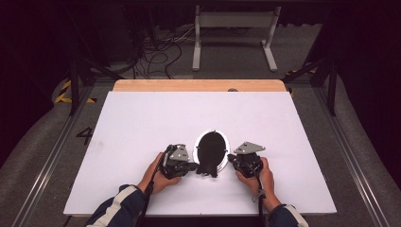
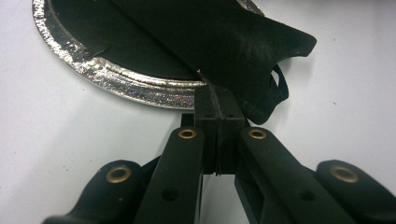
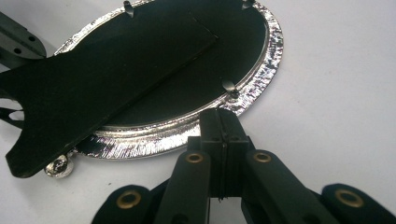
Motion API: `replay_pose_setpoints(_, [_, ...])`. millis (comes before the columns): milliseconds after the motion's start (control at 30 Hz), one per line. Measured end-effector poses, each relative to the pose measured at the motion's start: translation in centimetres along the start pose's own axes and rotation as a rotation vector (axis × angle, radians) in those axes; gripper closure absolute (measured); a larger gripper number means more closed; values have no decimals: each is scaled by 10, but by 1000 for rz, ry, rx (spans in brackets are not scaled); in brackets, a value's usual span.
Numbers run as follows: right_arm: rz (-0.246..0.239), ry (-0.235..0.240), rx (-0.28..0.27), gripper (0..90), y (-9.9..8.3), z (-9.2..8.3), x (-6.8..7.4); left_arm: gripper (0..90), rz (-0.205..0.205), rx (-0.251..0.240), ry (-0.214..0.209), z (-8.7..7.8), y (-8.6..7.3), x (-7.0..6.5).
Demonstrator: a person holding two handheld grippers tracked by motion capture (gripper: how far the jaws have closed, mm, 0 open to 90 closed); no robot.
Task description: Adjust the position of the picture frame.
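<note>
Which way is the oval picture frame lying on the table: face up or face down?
Face down. The frame shows its black backing board and fold-out stand, with small metal clips around the silver rim.

Glittery metal frame point(image 3: 261, 88), matt black back point(image 3: 116, 74)

Table top point(image 1: 142, 123): white sheet, matte, spread over nearly the whole surface.
Far edge of table: bare strip of light wood point(image 1: 198, 85), left uncovered by the white sheet.
Floor point(image 1: 42, 137): grey, carpet-like, dim at both sides of the table.
Rails point(image 1: 56, 151): metal tracks laid on the floor along the left and right edges of the table.
Beyond far edge: white metal frame point(image 1: 234, 35) on two feet, standing well apart from the table.
Far left: tangle of dark cables point(image 1: 156, 54) on the floor.
Left floor: yellow-black hazard tape point(image 1: 64, 92), painted digit 4 point(image 1: 85, 135).
Walls: black, unlit.
Light: bright overhead on the table, dark elsewhere.
</note>
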State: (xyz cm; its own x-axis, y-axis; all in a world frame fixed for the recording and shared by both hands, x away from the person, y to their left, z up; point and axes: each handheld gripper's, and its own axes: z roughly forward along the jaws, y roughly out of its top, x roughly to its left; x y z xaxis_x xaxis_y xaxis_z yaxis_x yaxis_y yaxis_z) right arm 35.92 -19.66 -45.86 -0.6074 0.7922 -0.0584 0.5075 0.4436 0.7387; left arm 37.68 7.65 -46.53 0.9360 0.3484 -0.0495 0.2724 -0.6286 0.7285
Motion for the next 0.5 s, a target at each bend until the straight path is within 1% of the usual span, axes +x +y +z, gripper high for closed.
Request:
replay_pose_setpoints(167, [3,-4,-4,900,0,1,-2,900,4,1,2,1,1,0])
replay_pose_setpoints(200, [3,-6,-5,900,0,1,-2,900,-2,-1,1,1,1,0])
replay_pose_setpoints(300, [9,-4,-8,900,1,2,-3,900,1,1,1,2,2,0])
replay_pose_setpoints(367, [11,-6,-8,900,1,2,-3,900,-5,0,-1,2,2,0])
replay_pose_setpoints(400, [14,-8,-9,900,1,2,-4,900,0,1,0,3,3,0])
replay_pose_setpoints(500, [17,-3,-11,900,1,3,-6,900,-2,-1,-3,3,3,0])
